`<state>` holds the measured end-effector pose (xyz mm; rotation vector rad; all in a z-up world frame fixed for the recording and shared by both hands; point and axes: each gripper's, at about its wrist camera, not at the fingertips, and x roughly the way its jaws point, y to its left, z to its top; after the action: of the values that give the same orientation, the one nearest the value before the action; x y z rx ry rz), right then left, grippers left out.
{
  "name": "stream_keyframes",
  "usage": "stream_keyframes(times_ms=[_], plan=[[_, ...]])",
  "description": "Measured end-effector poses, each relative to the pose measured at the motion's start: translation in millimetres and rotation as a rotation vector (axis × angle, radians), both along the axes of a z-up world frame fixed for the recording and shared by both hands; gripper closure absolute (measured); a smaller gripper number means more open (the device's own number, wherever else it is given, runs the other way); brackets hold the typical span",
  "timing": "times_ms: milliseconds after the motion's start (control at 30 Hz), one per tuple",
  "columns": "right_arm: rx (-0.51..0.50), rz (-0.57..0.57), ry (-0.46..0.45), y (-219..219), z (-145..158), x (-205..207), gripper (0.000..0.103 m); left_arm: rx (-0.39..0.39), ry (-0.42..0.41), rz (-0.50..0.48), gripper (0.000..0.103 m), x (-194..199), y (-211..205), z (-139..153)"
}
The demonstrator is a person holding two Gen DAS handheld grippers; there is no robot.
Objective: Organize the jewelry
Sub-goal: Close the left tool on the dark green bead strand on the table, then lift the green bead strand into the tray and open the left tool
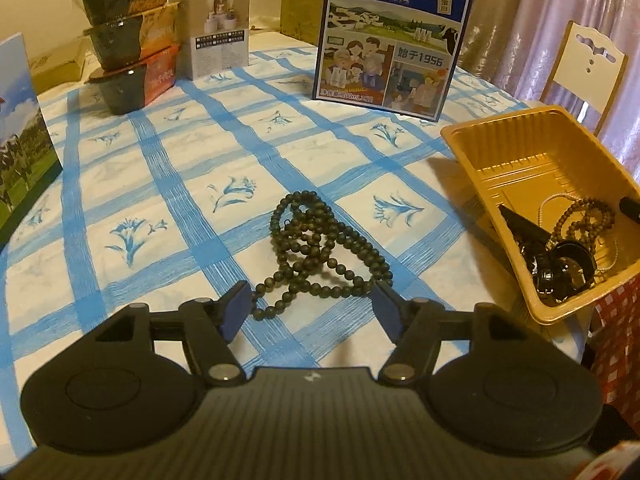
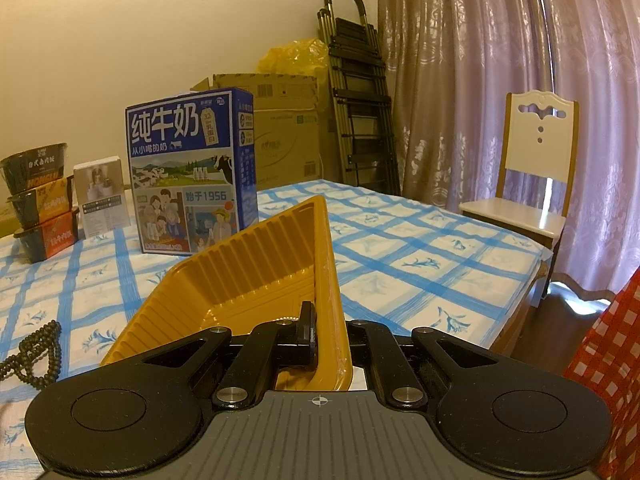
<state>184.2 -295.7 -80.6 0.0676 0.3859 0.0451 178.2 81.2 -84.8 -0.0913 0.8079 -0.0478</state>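
Left gripper [image 1: 313, 307]: jaws spread wide, empty, low over the near loops of a coiled string of dark round wooden beads [image 1: 316, 248] lying on the desk's blue-and-white checked floral cloth [image 1: 168, 168]. Right gripper [image 2: 320, 336]: jaws pinching the right wall of a ribbed golden-yellow plastic tray [image 2: 256, 264], one finger inside. The tray [image 1: 520, 152] stands right of the beads, apart from them, holding brown bead strings, a pearl strand and dark items. Behind stands a blue milk carton box [image 1: 394, 36].
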Motion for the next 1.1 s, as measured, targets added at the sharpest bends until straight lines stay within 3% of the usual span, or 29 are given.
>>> stream_keyframes(times_ms=[167, 400, 567, 700, 800, 933, 1100], plan=[[-0.002, 0.0, 0.0, -1.1, -0.1, -0.6, 0.097, -0.02, 0.005, 0.004, 0.032, 12.7, 3.7, -9.7], [-0.003, 0.0, 0.001, -0.8, -0.4, -0.5, 0.097, -0.074, 0.032, 0.036, 0.031, 47.8, 10.1, -27.2], [-0.003, 0.0, 0.002, -1.0, -0.4, -0.5, 0.097, -0.014, 0.066, 0.054, 0.034, 70.3, 4.6, -43.8], [0.0, 0.0, 0.003, -3.7, -1.3, -2.4, 0.097, 0.093, 0.045, 0.017, 0.037, 75.0, -8.2, -50.5], [0.0, -0.001, 0.003, -4.6, -1.3, -2.7, 0.097, 0.097, 0.031, 0.004, 0.052, 77.0, -12.0, -51.0], [0.0, 0.0, 0.003, -3.6, -1.2, -2.3, 0.097, 0.114, 0.017, -0.034, 0.087, 78.5, -18.8, -49.7], [0.001, 0.001, 0.004, -3.5, -1.3, -2.2, 0.097, 0.136, 0.017, -0.064, 0.09, 75.7, -24.0, -46.5]])
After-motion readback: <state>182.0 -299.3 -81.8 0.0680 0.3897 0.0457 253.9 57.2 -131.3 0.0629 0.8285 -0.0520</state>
